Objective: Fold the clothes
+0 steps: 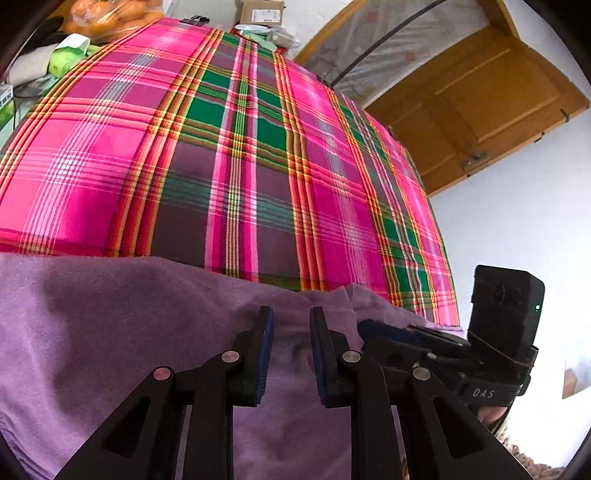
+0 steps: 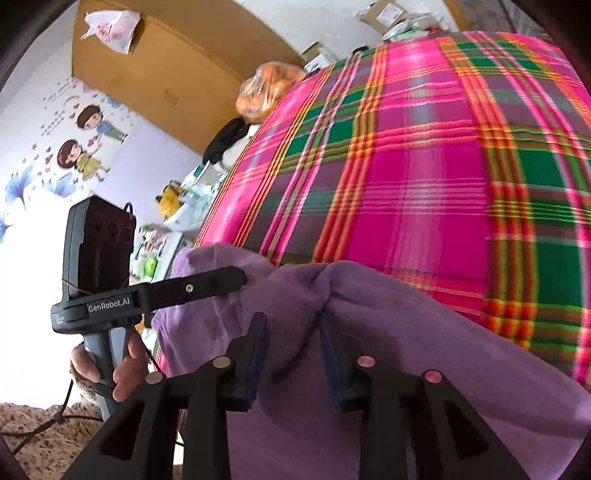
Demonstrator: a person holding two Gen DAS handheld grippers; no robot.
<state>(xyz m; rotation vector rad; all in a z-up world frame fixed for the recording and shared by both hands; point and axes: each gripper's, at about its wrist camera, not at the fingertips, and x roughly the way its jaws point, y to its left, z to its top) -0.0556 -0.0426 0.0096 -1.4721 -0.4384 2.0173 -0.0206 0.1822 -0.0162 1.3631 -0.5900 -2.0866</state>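
A purple fleece garment lies at the near edge of a surface covered with pink and green plaid cloth. My left gripper has its fingers close together, with purple fabric filling the narrow gap between the pads. In the right wrist view, the garment bunches into a gathered fold between the fingers of my right gripper, which is closed on it. The two grippers sit side by side. The left gripper touches the garment's edge at the left, and the right gripper shows low at the right.
A bag of orange items and cardboard boxes sit at the far end of the plaid cloth. Clutter lines the left side. A wooden door stands to the right. A person's hand grips the left handle.
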